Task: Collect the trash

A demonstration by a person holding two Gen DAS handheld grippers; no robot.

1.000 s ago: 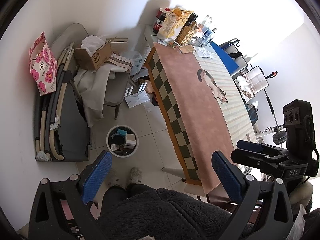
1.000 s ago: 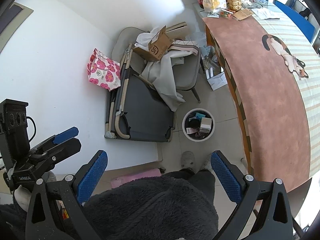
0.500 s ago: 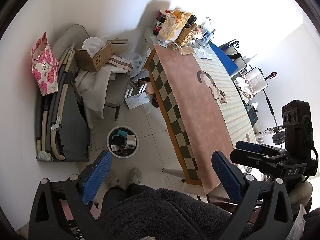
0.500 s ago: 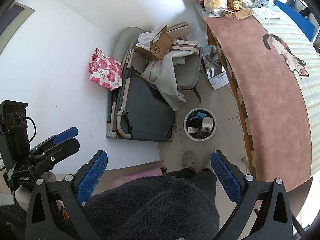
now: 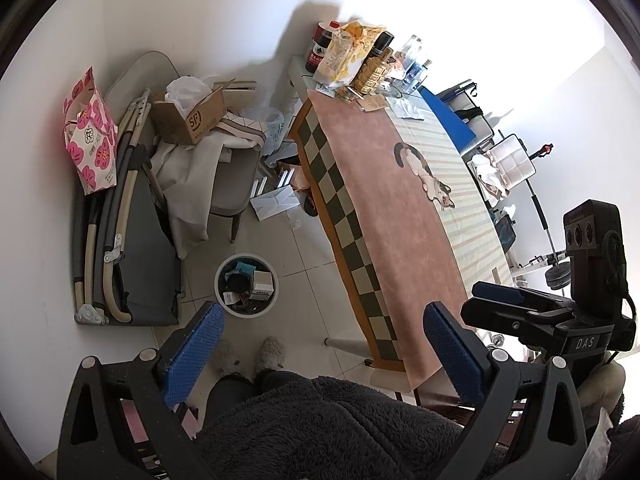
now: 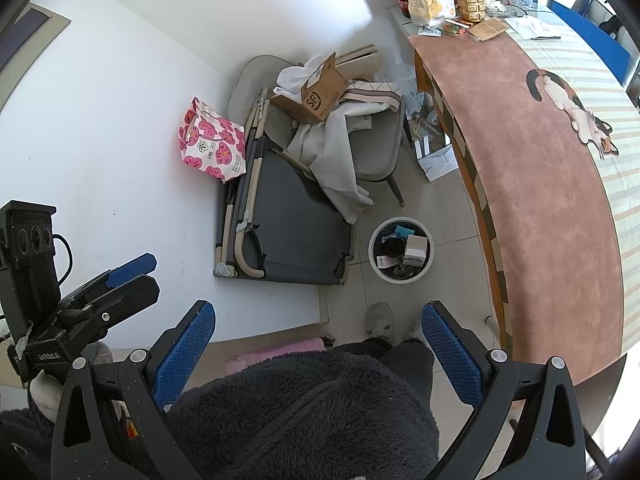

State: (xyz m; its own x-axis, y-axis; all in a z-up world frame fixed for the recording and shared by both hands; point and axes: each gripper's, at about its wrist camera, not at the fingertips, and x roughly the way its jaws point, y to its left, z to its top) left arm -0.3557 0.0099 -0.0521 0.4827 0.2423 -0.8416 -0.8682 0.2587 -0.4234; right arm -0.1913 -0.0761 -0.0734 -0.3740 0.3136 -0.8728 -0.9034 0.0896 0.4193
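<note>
I hold both grippers high with fingers spread and empty: left gripper [image 5: 320, 354], right gripper [image 6: 316, 350]. The trash bin [image 5: 245, 285] stands on the floor just beyond my left fingertips; litter [image 6: 440, 28] lies far ahead on the table [image 6: 540, 200]. Reaching blind risks toppling bottles [image 6: 472, 4] crowded around it.

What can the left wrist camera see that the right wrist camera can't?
Only the left wrist view shows the white padded chair past the table's far side, and the right gripper from the side. Only the right wrist view shows the pink thing on the floor near the person's feet, and the left gripper from the side. Both show the white trash bin with stuff inside, the flowery pink bag, the cardboard box and the cat picture on the table cover.
</note>
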